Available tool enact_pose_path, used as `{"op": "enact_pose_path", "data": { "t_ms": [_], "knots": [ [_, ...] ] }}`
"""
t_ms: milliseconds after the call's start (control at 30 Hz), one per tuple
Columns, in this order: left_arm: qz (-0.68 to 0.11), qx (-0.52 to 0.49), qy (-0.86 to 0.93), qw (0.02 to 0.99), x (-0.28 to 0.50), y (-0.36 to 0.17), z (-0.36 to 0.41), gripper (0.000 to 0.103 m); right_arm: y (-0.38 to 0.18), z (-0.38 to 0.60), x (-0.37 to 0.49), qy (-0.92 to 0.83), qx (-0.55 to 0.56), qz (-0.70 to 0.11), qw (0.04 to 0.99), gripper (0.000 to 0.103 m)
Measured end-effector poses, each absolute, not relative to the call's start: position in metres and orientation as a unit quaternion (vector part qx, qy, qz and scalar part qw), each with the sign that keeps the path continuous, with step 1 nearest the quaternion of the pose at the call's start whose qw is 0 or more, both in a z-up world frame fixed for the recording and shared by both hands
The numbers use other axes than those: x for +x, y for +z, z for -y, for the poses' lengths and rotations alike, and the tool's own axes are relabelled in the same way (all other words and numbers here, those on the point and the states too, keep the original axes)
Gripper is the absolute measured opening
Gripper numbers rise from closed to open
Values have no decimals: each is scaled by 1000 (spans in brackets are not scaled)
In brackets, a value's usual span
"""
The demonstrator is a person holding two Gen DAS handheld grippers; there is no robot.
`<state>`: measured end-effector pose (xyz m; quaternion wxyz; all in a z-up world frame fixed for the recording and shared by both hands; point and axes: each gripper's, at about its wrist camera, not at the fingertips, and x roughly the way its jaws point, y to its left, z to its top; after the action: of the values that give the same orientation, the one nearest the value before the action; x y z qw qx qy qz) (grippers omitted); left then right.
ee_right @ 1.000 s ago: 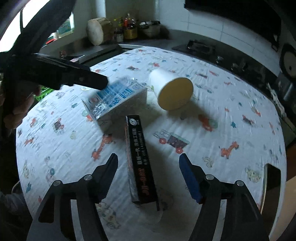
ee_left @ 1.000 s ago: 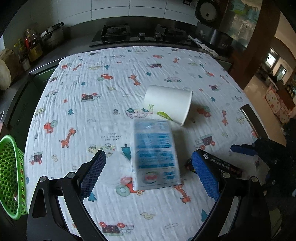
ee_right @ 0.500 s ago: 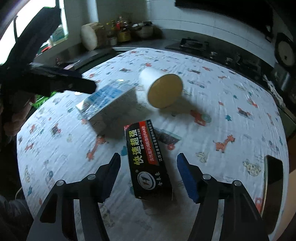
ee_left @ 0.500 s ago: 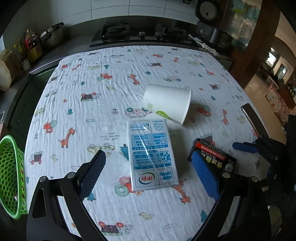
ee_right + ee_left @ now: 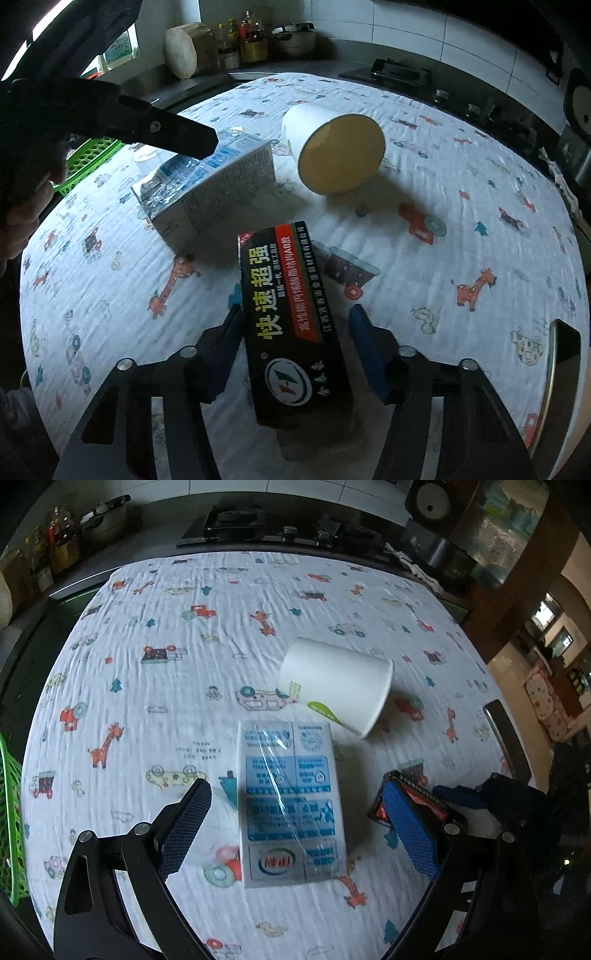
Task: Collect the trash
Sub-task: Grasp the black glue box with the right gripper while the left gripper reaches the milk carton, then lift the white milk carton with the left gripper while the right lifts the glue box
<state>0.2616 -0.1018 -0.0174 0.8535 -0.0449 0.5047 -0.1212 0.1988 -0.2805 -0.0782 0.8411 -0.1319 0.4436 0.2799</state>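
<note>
A blue and white milk carton (image 5: 291, 805) lies flat on the patterned tablecloth (image 5: 155, 709), between the wide-apart fingers of my open left gripper (image 5: 295, 788), which hovers over it without touching. Behind it a white paper cup (image 5: 336, 690) lies on its side. In the right wrist view a black glue box (image 5: 291, 314) sits between the fingers of my right gripper (image 5: 295, 314), whose jaws are closing. The left pad meets the box edge and a narrow gap shows at the right pad. The carton (image 5: 207, 188) and the cup (image 5: 340, 155) lie beyond.
A green plastic basket (image 5: 11, 830) stands off the table's left edge, also seen as the basket (image 5: 92, 155) behind a left gripper finger (image 5: 177, 134). A dark flat object (image 5: 565, 369) lies at the table's right edge. A stove (image 5: 236, 520) and jars line the counter behind.
The right gripper's jaws have narrowed around the black box and come down closer to it. The milk carton, blurred a second ago, now lies still. The left gripper has barely moved.
</note>
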Motion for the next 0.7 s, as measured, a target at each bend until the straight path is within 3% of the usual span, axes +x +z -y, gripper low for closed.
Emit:
{"op": "enact_pose_path", "data": {
  "t_ms": [67, 700],
  "knots": [
    [-505, -46, -120, 854, 263, -17, 101, 93, -77, 282, 199, 284, -125, -446, 840, 48],
    [-520, -35, -107, 847, 271, -27, 105, 93, -77, 287, 197, 286, -120, -444, 841, 48]
  ]
}}
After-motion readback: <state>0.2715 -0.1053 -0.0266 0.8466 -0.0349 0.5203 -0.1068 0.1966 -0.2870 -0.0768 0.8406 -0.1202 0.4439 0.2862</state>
